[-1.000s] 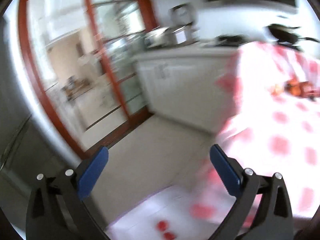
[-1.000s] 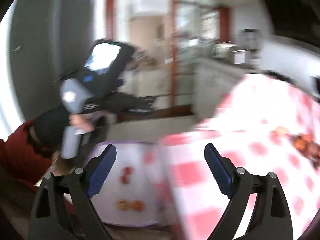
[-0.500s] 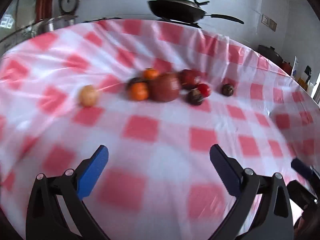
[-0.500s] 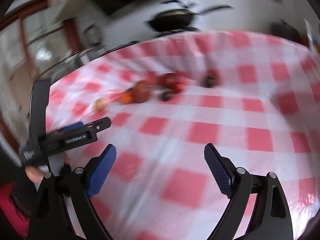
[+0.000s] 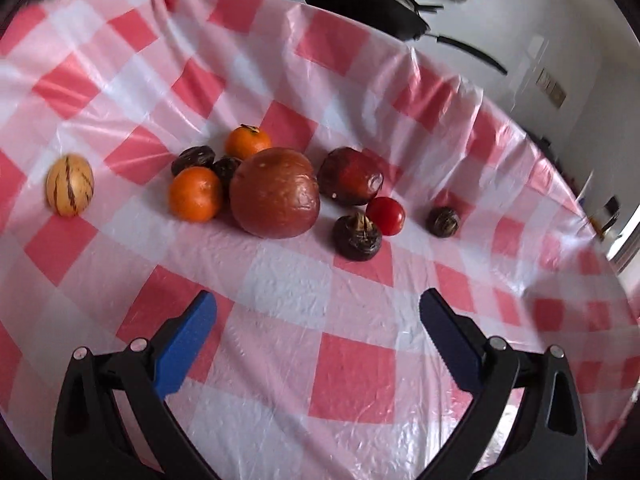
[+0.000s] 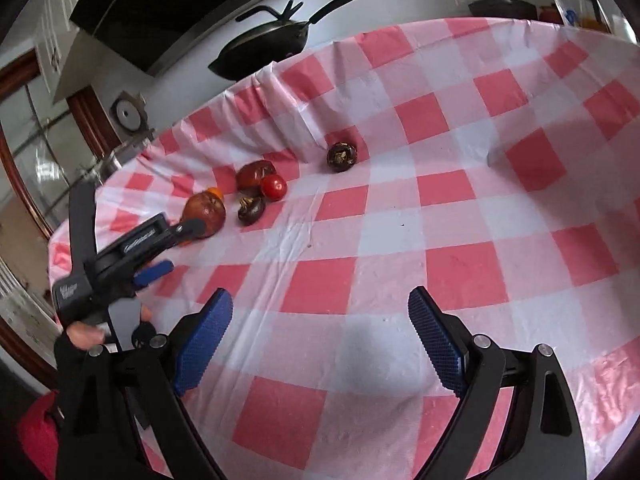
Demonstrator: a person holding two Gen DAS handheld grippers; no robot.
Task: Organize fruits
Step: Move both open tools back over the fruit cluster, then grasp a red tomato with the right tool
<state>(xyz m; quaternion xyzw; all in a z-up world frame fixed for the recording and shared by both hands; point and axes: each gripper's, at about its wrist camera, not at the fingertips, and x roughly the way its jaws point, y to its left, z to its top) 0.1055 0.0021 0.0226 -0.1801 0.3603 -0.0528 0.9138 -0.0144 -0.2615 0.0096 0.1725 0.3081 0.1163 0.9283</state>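
a: both sets of jaws stand wide with nothing between them. the left gripper (image 5: 318, 314) hangs over bare checked tablecloth (image 5: 288, 292), and so does the right gripper (image 6: 320, 316).

b: and the fruit?

a: clustered ahead of the left gripper, well apart from its pads. the big brown-red round fruit (image 5: 275, 193) touches a mandarin (image 5: 195, 194); a second mandarin (image 5: 247, 142) sits behind. a cherry tomato (image 5: 385, 216) lies just beside a dark water chestnut (image 5: 357, 236). a striped pepino melon (image 5: 69, 184) sits alone, off to the left.

b: how would they handle?

a: i'd guess the tomato is slick and bruises easily, so close gently across its middle. the mandarins look soft-skinned, the chestnuts hard. the big one likely needs the full jaw width.

b: any writing?

a: white lettering on the left gripper's body in the right wrist view, too blurred to read.
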